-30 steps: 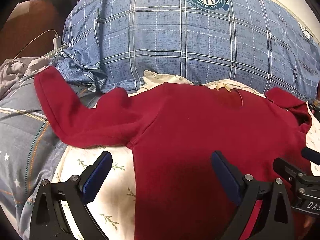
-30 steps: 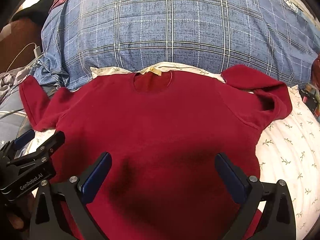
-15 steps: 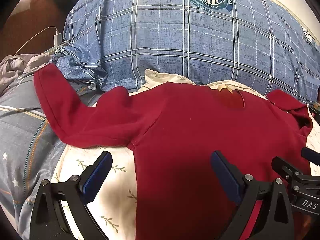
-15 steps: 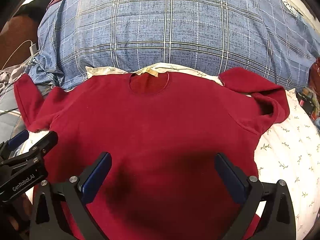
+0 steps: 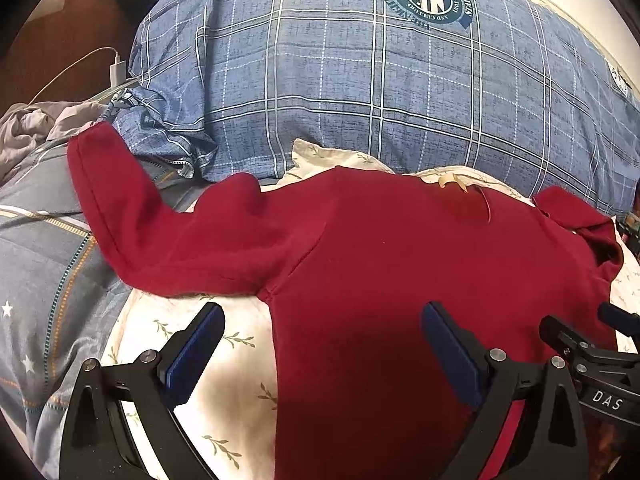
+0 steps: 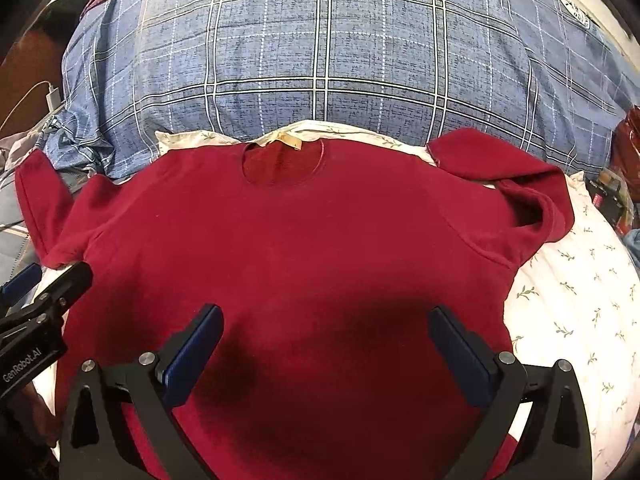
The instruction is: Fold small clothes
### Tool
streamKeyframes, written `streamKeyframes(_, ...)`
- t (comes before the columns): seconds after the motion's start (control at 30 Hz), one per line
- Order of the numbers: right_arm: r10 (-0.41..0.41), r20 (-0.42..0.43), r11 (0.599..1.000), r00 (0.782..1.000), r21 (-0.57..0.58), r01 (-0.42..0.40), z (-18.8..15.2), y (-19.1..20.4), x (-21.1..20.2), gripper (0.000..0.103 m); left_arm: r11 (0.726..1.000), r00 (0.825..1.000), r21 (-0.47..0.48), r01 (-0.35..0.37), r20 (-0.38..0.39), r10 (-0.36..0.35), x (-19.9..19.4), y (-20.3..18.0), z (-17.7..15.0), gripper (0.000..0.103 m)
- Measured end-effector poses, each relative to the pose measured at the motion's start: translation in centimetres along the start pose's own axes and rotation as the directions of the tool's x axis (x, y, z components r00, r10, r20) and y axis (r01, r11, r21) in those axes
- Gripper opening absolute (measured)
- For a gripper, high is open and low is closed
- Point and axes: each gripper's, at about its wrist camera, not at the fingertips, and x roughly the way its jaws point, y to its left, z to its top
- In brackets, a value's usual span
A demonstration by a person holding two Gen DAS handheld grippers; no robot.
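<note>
The red sweater (image 6: 304,248) lies flat on the bed (image 6: 568,288), collar at twelve o'clock. It looks soft, light and floppy. Both claws, left (image 5: 322,346) and right (image 6: 326,346), hover spread wide and empty; I'd pinch the sleeve (image 5: 132,216) cuff at ten o'clock.

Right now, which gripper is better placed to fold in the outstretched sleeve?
Left. The left gripper is open, straddling the red sweater's side edge just below that sleeve. The right gripper, also open, hangs over the sweater's body, farther from it.
</note>
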Motion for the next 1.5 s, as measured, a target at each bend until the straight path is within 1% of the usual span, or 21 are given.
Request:
streamKeyframes(0.53, -0.002, -0.020, 1.000, 1.000, 0.007, 0.002, 0.0, 0.1, 1.0, 0.103, 1.000, 1.000, -0.013, -0.003, -0.003, 0.003, 0.3, 0.4, 0.3, 0.099)
streamKeyframes(0.97, 0.023, 0.015, 1.000, 1.000, 0.014, -0.024, 0.9, 1.6, 2.4, 0.103, 0.997, 0.999, -0.064, -0.036, -0.004, 0.036, 0.7, 1.7, 0.8, 0.099)
streamKeyframes(1.17, 0.012, 0.014, 1.000, 1.000, 0.016, -0.013, 0.8, 1.9, 3.5, 0.103, 0.996, 0.999, -0.081, -0.049, -0.005, 0.049, 0.9, 2.4, 1.2, 0.099)
streamKeyframes(1.3, 0.010, 0.006, 1.000, 1.000, 0.018, -0.010, 0.7, 1.9, 3.9, 0.103, 0.990, 0.997, -0.116, -0.082, 0.001, 0.083, 0.6, 3.8, 2.0, 0.099)
streamKeyframes(1.43, 0.011, -0.012, 1.000, 1.000, 0.016, -0.011, 0.5, 1.9, 4.4, 0.103, 0.975, 0.986, -0.149, -0.167, -0.037, 0.163, 1.1, 6.7, 3.5, 0.099)
streamKeyframes(1.47, 0.010, -0.020, 1.000, 1.000, 0.013, -0.010, 0.5, 1.9, 4.5, 0.103, 0.968, 0.981, -0.156, -0.194, -0.043, 0.190, 1.2, 7.6, 4.0, 0.099)
streamKeyframes(1.5, 0.010, -0.024, 1.000, 1.000, 0.013, -0.009, 0.4, 2.0, 4.7, 0.103, 0.955, 0.970, -0.168, -0.243, -0.049, 0.238, 1.4, 9.0, 4.8, 0.099)
